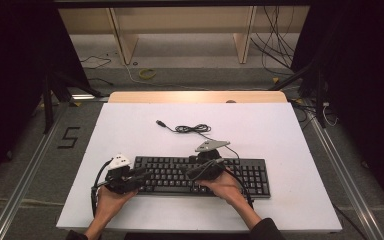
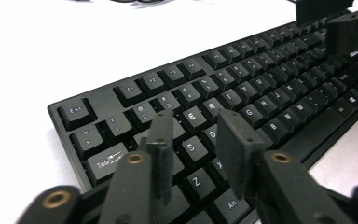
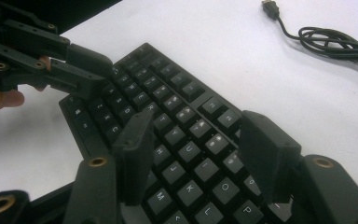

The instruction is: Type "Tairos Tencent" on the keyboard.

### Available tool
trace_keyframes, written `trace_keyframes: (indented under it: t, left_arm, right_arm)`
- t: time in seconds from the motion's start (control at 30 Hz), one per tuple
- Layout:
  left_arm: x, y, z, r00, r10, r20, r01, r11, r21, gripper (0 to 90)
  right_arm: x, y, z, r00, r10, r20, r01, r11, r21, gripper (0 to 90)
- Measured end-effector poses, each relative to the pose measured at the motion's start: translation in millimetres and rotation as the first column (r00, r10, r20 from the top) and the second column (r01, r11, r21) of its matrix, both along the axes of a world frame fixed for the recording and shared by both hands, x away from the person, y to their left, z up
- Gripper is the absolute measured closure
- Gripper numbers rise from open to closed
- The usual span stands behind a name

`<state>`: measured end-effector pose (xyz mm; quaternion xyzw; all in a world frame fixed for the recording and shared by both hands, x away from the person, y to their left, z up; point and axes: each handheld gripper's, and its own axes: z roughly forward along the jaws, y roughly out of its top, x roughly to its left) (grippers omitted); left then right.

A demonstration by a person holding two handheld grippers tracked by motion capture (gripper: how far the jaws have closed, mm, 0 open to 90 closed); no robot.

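A black keyboard (image 1: 250, 172) lies across the near middle of the white table top (image 1: 280, 130). Its cable (image 1: 192, 129) is coiled behind it, and the USB plug (image 1: 161, 122) lies loose on the white surface. My left gripper (image 1: 142, 175) hovers over the keyboard's left end. In the left gripper view its jaws (image 2: 193, 126) stand apart above the S and D keys with nothing between them. My right gripper (image 1: 195, 172) is over the middle keys. In the right gripper view its jaws (image 3: 196, 126) are spread wide above the keyboard (image 3: 168, 84). The left gripper (image 3: 88, 65) shows there at the far end.
The white top ends close behind the hands at its front edge (image 1: 200, 227). A wooden strip (image 1: 195, 96) borders the back. Beyond it are frame legs (image 1: 122, 35) and loose floor cables (image 1: 280, 40). A taped "5" (image 1: 69, 137) marks the floor at left.
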<state>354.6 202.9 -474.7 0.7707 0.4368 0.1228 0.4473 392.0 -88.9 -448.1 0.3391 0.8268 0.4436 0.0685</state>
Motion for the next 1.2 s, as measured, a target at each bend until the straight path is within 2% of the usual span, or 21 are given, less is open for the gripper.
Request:
trace_keyframes:
  t: [0.1, 0.27, 0.43, 0.7, 1.03, 1.2]
  left_arm:
    - [-0.4, -0.1, 1.5, 0.9999, 0.012, 0.006, -0.012, 0.9997, -0.022, 55.1]
    - [-1.0, 1.4, 3.0, 0.9997, 0.021, 0.009, -0.02, 0.9978, -0.064, 46.6]
    - [-1.8, 1.1, 3.7, 0.9998, 0.019, 0.009, -0.019, 0.9959, -0.088, 40.1]
    - [-3.6, 0.7, 4.8, 0.9999, 0.008, 0.015, -0.006, 0.9949, -0.1, 34.4]
    - [-6.3, -0.1, 6.4, 0.9995, 0.003, 0.032, 0.0, 0.994, -0.109, 32.4]
    - [-7.4, 0.0, 7.1, 0.9994, -0.002, 0.034, 0.006, 0.9935, -0.113, 32.1]
  right_arm:
    - [-0.2, 1.0, -0.5, 1.0, 0.001, 0.0, -0.001, 1.0, -0.001, 48.8]
    - [0.0, 1.9, -1.8, 1.0, 0.003, -0.004, -0.003, 1.0, -0.009, 53.9]
    - [0.7, 2.6, -3.7, 0.9999, 0.004, -0.01, -0.005, 0.9998, -0.02, 60.5]
    - [2.3, 2.9, -6.5, 0.9998, 0.003, -0.019, -0.003, 0.9996, -0.028, 73.5]
    - [4.1, 4.0, -11.6, 0.9996, 0.003, -0.029, -0.004, 0.9988, -0.049, 89.9]
    - [4.8, 4.2, -15.8, 0.9993, -0.004, -0.037, 0.001, 0.9979, -0.065, 90.0]
